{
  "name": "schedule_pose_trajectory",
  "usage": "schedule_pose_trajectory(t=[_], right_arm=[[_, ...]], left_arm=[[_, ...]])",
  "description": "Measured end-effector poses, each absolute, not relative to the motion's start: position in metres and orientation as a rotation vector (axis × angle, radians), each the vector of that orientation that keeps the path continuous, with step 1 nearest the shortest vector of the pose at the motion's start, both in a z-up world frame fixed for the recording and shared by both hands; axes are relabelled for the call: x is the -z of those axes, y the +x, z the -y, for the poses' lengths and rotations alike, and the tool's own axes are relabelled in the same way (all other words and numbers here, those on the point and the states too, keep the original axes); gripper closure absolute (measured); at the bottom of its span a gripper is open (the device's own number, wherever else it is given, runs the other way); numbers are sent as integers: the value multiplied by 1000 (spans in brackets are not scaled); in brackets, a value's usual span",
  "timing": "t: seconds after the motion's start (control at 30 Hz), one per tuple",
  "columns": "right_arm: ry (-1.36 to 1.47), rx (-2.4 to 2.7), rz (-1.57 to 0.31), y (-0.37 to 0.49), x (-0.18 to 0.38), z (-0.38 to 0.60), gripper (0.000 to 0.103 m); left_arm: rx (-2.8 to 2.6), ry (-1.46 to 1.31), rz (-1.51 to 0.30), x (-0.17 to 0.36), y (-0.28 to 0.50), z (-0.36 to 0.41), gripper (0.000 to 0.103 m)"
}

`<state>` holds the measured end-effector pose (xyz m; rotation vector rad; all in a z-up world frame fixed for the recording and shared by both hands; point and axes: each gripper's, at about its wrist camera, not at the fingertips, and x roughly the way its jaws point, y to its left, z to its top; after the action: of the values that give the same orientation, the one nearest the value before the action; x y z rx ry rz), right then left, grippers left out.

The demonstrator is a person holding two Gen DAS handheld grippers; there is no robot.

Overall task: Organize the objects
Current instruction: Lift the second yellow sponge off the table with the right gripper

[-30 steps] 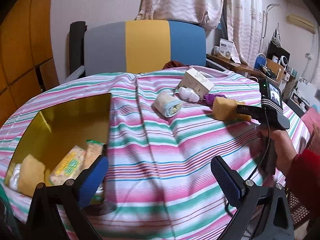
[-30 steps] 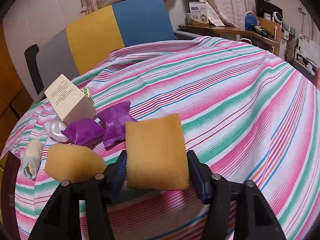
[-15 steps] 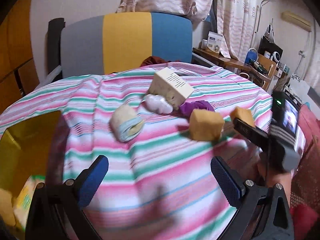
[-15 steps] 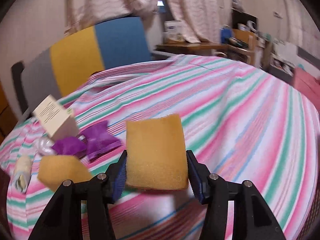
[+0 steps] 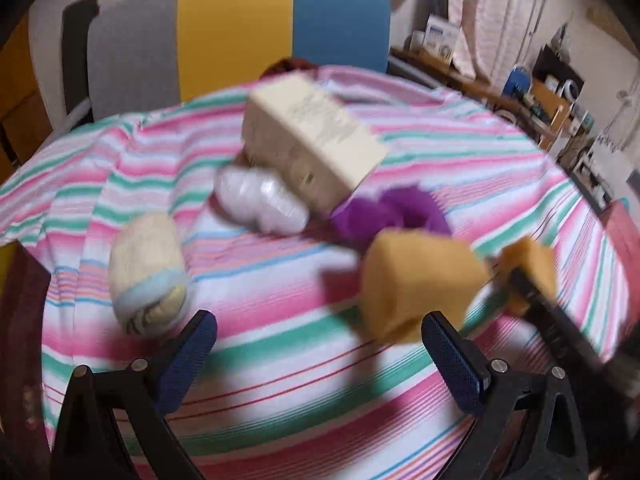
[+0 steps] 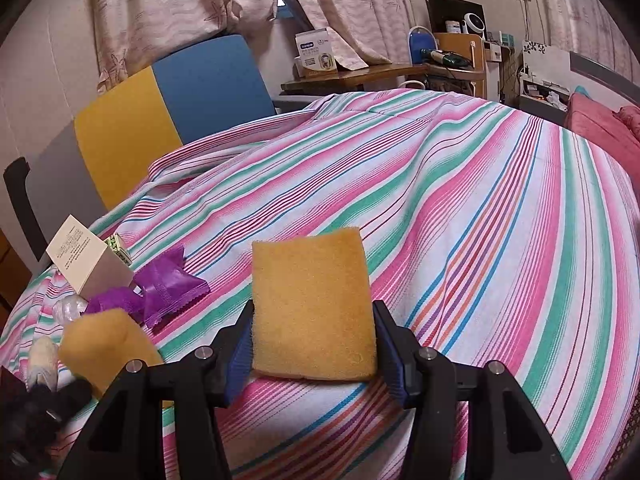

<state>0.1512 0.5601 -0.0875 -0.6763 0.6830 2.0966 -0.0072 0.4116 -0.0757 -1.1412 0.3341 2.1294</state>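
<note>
My right gripper point(image 6: 312, 344) clamps one sponge point(image 6: 312, 304); left gripper point(image 5: 320, 352) gapes empty. Second sponge point(image 5: 416, 280), box point(image 5: 316, 140), purple packets point(image 5: 392, 212) and roll point(image 5: 148, 272) remain mid-frame.

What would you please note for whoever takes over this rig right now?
Right gripper: shut on a sponge, held above the cloth.
Left gripper: open, empty, over the cloth facing the pile.
On the cloth: second sponge, box, purple packets, white wrapped item, rolled sock.
Done: one sponge picked up.
Left: stow it, then clear the pile. No bin shows in these views.
</note>
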Motion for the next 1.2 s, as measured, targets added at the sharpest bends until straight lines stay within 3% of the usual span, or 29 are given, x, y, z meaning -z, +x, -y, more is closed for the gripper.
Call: schedule_pose_trajectory(t=[0.1, 0.33, 0.5, 0.93, 1.2], right_arm=[[-675, -2096, -681, 151, 88, -559, 48], [-673, -2092, -673, 151, 88, -558, 48], [-665, -2097, -687, 153, 88, -559, 48], [-656, -2098, -698, 154, 89, -559, 48], [-652, -2098, -704, 155, 89, -559, 47]], left_arm=[[-2164, -1168, -349, 89, -9, -395, 0], [-2119, -1142, -109, 59, -8, -393, 0], [-2070, -1196, -147, 61, -14, -419, 0], [-2183, -1042, -108, 72, 11, -334, 0], [-2035, -911, -212, 68, 30, -366, 0]])
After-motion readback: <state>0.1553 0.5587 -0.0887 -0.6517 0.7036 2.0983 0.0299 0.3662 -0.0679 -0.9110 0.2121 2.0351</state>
